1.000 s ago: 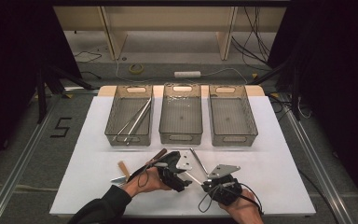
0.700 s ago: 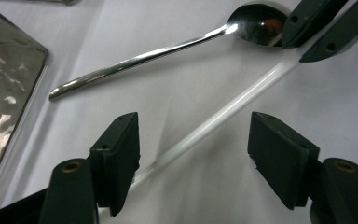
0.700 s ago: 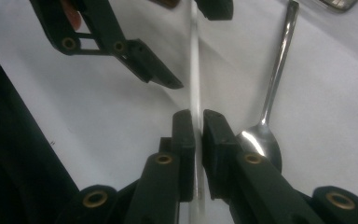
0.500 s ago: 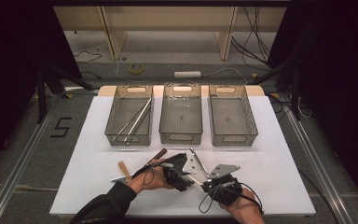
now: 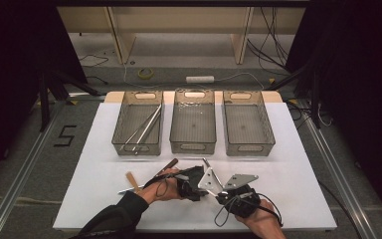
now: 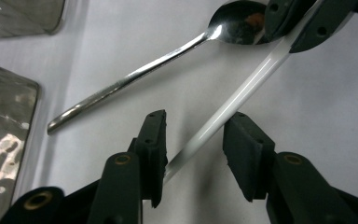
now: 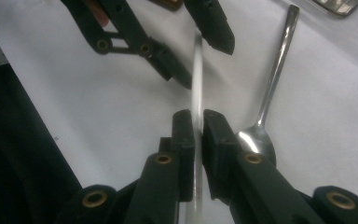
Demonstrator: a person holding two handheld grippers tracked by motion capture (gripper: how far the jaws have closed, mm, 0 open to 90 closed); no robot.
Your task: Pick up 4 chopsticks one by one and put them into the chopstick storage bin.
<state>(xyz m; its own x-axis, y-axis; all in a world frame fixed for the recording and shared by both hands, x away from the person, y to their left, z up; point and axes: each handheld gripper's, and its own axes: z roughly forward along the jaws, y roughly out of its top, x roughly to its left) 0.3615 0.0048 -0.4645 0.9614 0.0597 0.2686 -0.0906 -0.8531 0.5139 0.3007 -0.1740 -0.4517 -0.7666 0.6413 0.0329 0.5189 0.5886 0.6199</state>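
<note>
High view, grippers: the left gripper (image 5: 191,181) and the right gripper (image 5: 234,196) sit close together near the front of the white counter (image 5: 298,184), in front of three wire baskets (image 5: 194,124).
High view, stick: too small to make out between the two grippers.
Left gripper view, stick: a white stick (image 6: 228,105) runs slantwise up between the jaws toward the right gripper (image 6: 307,21) at the top right.
Left gripper view, jaws: they have just been closing around the stick; the left pad is at or almost on it, the right pad just beside it, so no firm grip shows.
Left gripper view, spoon: a metal spoon (image 6: 135,77) lies on the counter just beside the stick.
Right gripper view, jaws: clamped on the stick (image 7: 196,88), pads tight on either side.
Right gripper view, far end: the stick reaches up between the jaws of the left gripper (image 7: 186,44).
Right gripper view, spoon: its bowl (image 7: 256,140) lies right of the jaws.
</note>
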